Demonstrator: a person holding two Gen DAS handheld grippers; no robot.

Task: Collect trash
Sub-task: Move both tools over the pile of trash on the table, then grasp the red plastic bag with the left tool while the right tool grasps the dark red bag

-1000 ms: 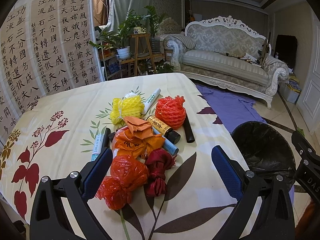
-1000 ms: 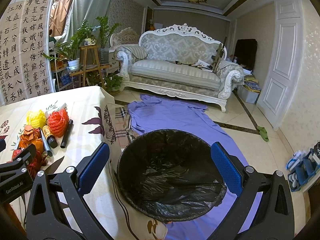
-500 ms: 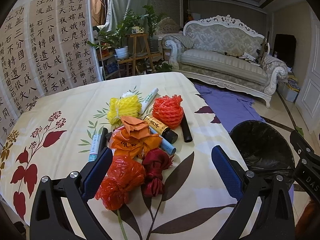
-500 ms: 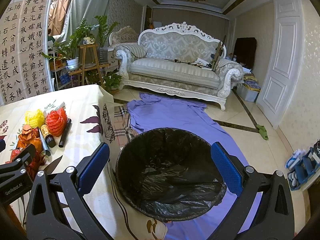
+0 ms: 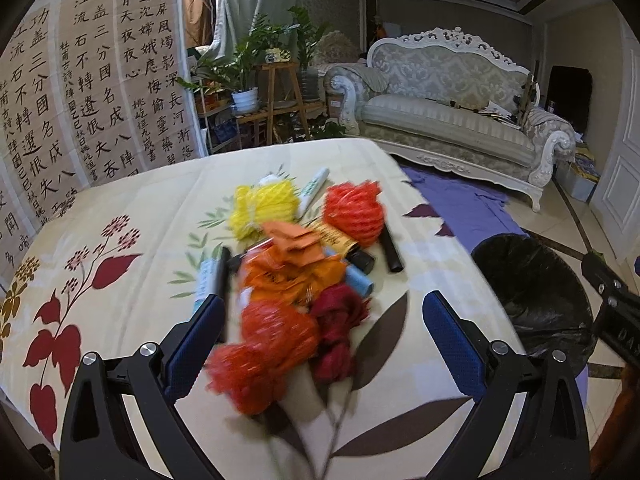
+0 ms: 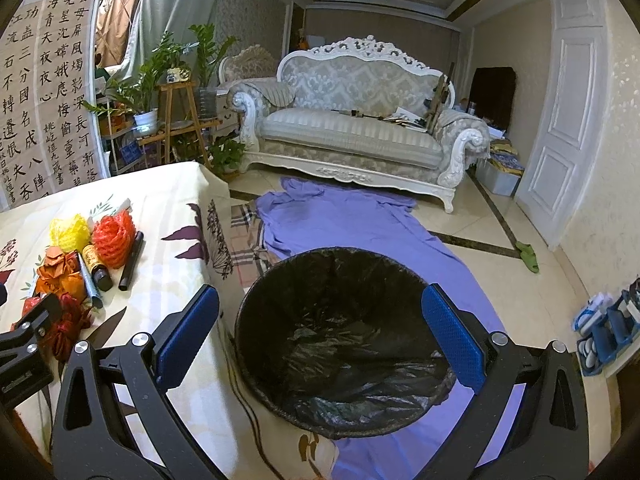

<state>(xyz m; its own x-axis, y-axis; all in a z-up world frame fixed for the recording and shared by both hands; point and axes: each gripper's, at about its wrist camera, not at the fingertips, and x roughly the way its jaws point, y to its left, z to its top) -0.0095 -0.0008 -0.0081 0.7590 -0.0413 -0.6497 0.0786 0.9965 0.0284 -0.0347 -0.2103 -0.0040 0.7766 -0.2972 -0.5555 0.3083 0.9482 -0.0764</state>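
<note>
Left hand-held gripper (image 5: 320, 344), jaws wide and empty, has the orange net bag (image 5: 264, 354) at 12 o'clock between its fingers, long axis 7-to-1; right hand-held gripper (image 6: 320, 336), equally wide and empty, faces the bin (image 6: 344, 344).

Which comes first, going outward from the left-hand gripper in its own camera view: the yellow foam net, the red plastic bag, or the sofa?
From the left gripper:
1. Red plastic bag, between the open fingers, nearest on the table.
2. Yellow foam net, farther back in the pile, slightly left.
3. Sofa, across the room, upper right.
</note>
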